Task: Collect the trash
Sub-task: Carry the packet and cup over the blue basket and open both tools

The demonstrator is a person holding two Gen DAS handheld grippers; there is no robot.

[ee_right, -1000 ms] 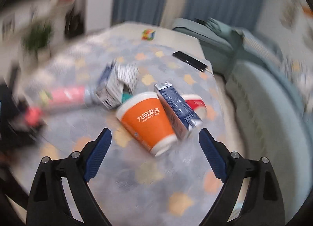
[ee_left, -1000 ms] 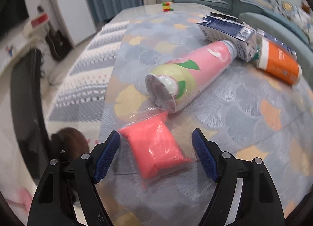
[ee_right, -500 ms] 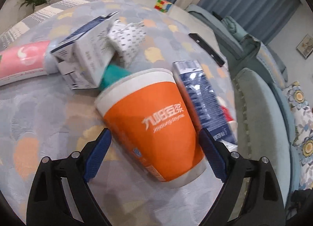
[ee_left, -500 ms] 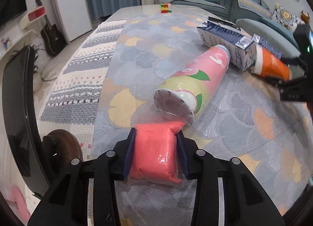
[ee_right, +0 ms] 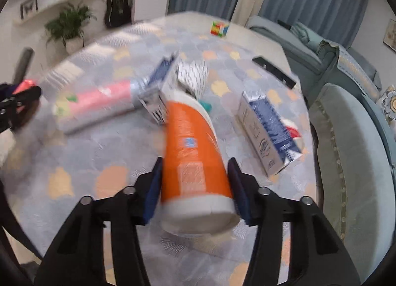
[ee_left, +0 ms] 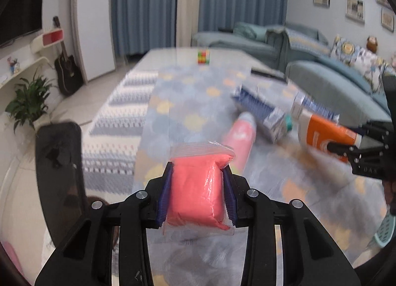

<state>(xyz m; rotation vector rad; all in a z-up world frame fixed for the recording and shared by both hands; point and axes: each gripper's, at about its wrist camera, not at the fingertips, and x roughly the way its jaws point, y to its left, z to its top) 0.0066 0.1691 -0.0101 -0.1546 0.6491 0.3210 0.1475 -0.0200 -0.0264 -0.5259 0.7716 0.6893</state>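
A pink-filled plastic bag (ee_left: 196, 193) is clamped by the left gripper (ee_left: 197, 193). An orange paper cup (ee_right: 195, 162) is clamped by the right gripper (ee_right: 196, 188); at its 10 o'clock, a pink can (ee_right: 99, 105) is seen.

My left gripper (ee_left: 197, 193) is black with blue pads (ee_left: 165, 194), and the bag (ee_left: 198, 192) between them is clear plastic over coral pink. My right gripper (ee_right: 195, 193) has the same black frame and blue pads (ee_right: 154, 192); its cup (ee_right: 195, 162) is orange with white rims and small pale print. Left of centre in the right view, the bottle (ee_right: 99, 101) is pink with a green leaf mark. The cartons (ee_right: 267, 132) are white and navy. The tablecloth (ee_right: 111, 174) is grey-blue scallops dotted peach and yellow. A multicoloured cube (ee_right: 219, 29) sits near the top.
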